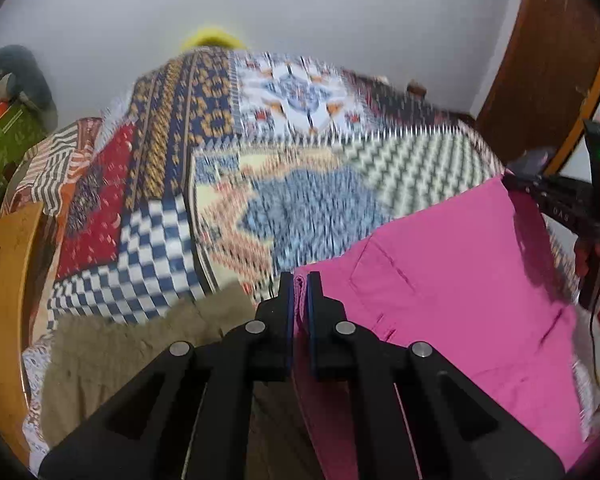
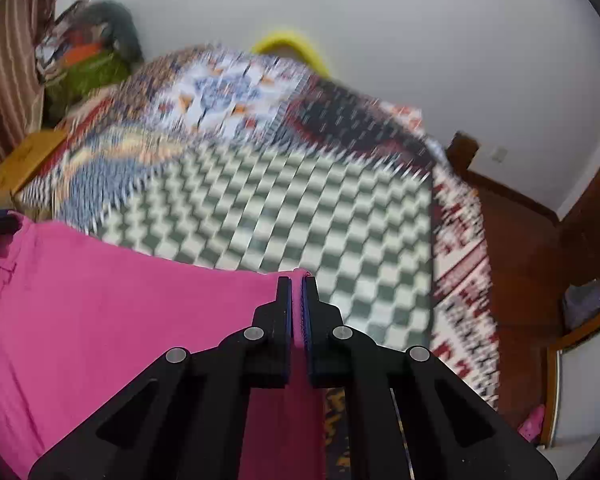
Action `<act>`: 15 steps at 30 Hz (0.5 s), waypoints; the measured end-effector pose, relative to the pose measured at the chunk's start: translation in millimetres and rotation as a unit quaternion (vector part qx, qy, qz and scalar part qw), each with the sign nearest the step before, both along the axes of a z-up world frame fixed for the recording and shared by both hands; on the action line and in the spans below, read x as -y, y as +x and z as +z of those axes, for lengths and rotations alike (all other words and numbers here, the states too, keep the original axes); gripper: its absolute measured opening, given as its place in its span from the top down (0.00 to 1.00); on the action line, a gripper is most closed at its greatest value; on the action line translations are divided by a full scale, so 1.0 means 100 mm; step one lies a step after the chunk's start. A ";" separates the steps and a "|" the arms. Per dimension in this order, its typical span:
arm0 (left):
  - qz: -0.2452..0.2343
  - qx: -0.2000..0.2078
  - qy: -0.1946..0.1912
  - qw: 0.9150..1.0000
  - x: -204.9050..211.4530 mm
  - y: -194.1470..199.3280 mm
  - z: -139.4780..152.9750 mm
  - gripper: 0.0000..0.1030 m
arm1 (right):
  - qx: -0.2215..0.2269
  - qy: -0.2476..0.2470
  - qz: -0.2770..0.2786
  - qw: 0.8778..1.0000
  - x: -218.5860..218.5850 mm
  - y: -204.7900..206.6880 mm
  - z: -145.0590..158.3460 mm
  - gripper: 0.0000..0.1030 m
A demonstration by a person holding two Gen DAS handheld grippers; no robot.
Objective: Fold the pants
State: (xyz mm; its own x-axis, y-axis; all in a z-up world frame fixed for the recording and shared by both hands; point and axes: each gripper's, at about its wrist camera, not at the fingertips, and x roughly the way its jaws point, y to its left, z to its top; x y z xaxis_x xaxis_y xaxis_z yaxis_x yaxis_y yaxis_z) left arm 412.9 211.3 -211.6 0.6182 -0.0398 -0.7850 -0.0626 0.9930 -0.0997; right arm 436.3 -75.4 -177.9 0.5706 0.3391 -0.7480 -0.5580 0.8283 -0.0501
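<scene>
The pink pants hang stretched between my two grippers above a patterned bedspread. My left gripper is shut on one top corner of the pants. My right gripper is shut on the other top corner, with pink cloth spreading to its left. The right gripper also shows at the right edge of the left wrist view. A back pocket seam shows on the pants. The background is blurred by motion.
The patchwork bedspread covers the bed below. A beige cloth lies near the bed's front left. A wooden board stands at the left. A wooden door is at the right, a white wall behind.
</scene>
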 end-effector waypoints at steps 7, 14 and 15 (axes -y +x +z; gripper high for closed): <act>0.004 0.014 -0.030 0.999 -0.04 -0.10 0.28 0.95 | 0.026 0.033 -0.008 0.999 0.03 -0.10 0.38 0.96; -0.014 0.028 -0.014 0.999 0.15 -0.44 0.54 0.95 | 0.025 0.063 -0.009 0.998 0.20 -0.41 0.59 0.96; -0.015 0.031 -0.010 0.999 0.18 -0.49 0.59 0.95 | 0.023 0.067 -0.010 0.997 0.22 -0.45 0.60 0.96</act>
